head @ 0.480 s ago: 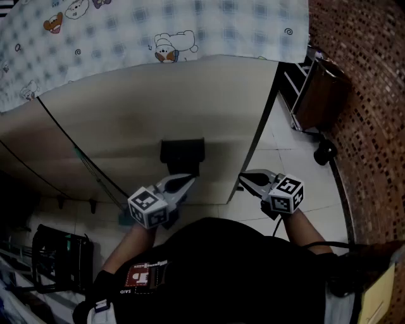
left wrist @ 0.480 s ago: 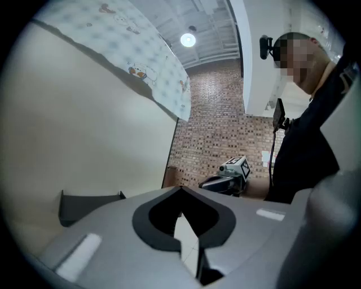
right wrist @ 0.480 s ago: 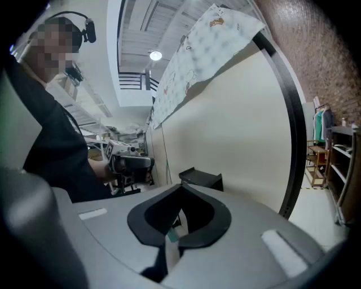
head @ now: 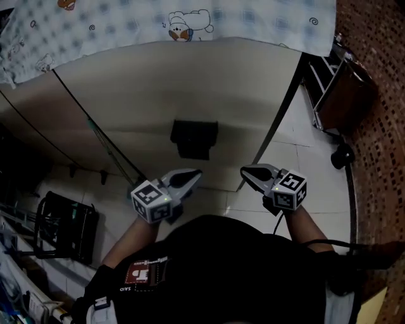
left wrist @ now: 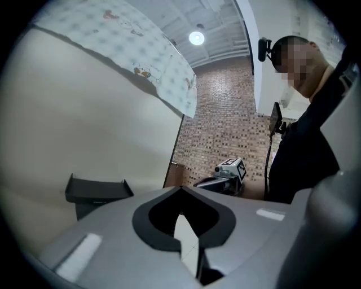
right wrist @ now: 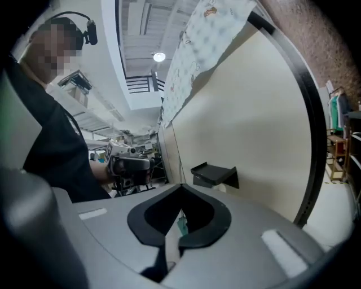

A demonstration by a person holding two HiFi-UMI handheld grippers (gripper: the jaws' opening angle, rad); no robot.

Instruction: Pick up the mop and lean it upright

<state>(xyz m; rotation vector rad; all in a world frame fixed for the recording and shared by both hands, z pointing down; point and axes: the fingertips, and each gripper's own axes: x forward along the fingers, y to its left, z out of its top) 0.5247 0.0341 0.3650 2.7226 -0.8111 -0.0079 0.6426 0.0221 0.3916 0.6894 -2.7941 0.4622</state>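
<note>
The mop (head: 95, 126) shows as a thin dark pole slanting along the beige wall (head: 190, 82) at the left, with its lower end hidden behind my left gripper (head: 196, 172). That gripper is shut and empty, with its tips (left wrist: 180, 187) meeting and pointing level at the wall. My right gripper (head: 244, 171) is beside it, also shut and empty, tips (right wrist: 181, 185) together. A small teal bit (right wrist: 181, 226) shows through the gap behind its jaws. Neither gripper touches the mop.
A black shelf (head: 195, 136) juts from the wall just beyond both grippers. A patterned cloth (head: 190, 19) hangs over the wall's top. A black post (head: 272, 126) edges the wall at the right, with a rack (head: 335, 88) and brick wall (head: 380, 126) beyond. A black cart (head: 63, 224) stands at the lower left.
The head view has swung a little, so the wall, shelf and cloth sit further up and right in the picture. Both grippers stay shut, side by side before the shelf.
</note>
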